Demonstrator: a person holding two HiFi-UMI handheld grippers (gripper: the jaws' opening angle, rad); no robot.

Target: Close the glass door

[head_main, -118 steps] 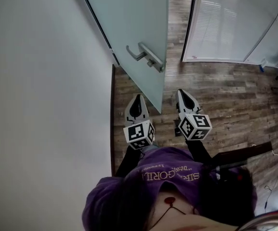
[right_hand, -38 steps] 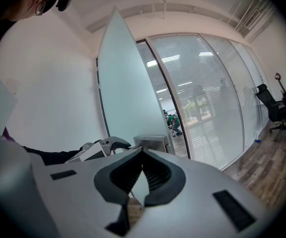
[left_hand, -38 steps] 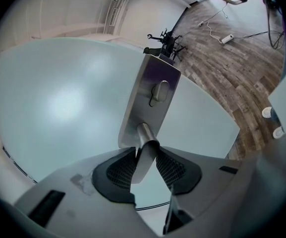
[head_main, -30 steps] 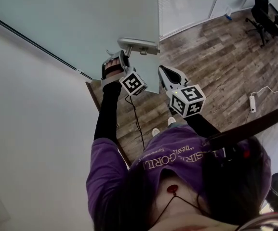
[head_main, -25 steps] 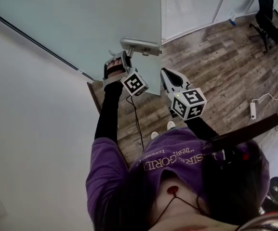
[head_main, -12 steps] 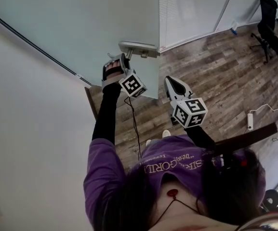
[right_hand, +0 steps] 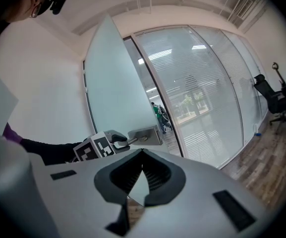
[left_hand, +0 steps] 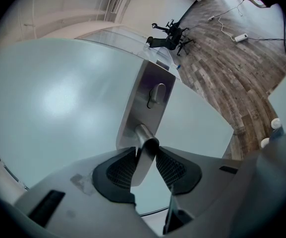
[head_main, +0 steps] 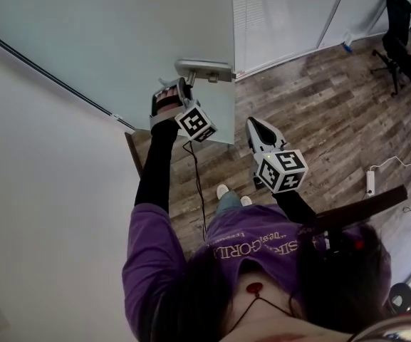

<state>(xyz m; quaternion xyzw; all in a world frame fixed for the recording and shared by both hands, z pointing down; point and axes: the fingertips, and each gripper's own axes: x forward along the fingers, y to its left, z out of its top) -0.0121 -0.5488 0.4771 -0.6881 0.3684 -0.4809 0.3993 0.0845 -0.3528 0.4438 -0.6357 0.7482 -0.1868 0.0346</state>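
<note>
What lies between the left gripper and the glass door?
The lever handle: the left gripper holds it in its jaws, and it joins a metal plate on the glass door. The left gripper view shows this.

A black office chair (head_main: 397, 27) stands on the wood-plank floor (head_main: 319, 105) near the blind-lined glass partition (head_main: 283, 13), a white power strip (head_main: 370, 182) lies lower right, and a plain white wall (head_main: 41, 212) fills the left.

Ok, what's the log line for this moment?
left gripper: shut on door handle | right gripper: shut, empty, off the door | glass door: open, not yet closed
</note>
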